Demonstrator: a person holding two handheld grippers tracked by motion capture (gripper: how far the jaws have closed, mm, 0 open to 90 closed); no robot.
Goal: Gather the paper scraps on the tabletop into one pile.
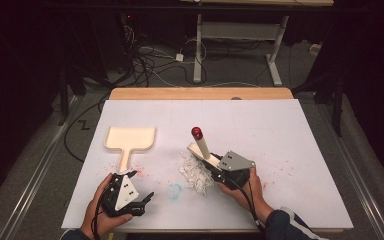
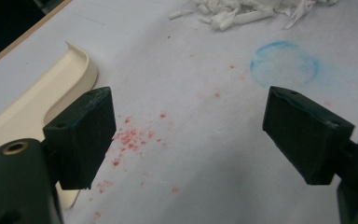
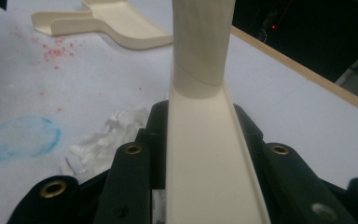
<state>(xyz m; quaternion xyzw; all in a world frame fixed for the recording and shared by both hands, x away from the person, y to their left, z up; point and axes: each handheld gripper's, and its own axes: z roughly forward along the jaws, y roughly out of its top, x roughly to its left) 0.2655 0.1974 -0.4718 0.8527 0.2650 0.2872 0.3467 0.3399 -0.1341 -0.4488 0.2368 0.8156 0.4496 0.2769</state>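
The right gripper (image 1: 215,165) is clamped tight on a cream brush (image 1: 203,147). Its two black jaws press on the flat part of the brush from both sides, as the right gripper view shows. The brush (image 3: 200,93) runs up the middle of that view, between the jaws, and its round handle goes out of the top of the picture. In the high view the brush leans up and away from the person, and the end of its handle has a dark red tip (image 1: 196,132). The low end of the brush is at a pile of white paper scraps (image 1: 194,172), which lies on the white table top (image 1: 280,140) just left of the right gripper. The scraps (image 3: 102,135) show beside the jaws in the right gripper view too.

The left gripper (image 1: 140,192) is wide open with nothing between its jaws. It is held low over the near left part of the table. Between its jaws you can see bare table with small red specks (image 2: 130,140) on it. A cream dustpan (image 1: 130,140) lies flat on the table past the left gripper, with its handle pointing back at the person. The edge of the dustpan (image 2: 70,74) is just beside one jaw in the left gripper view.

A light blue ring stain (image 1: 174,191) is on the table between the two grippers, near the scraps.
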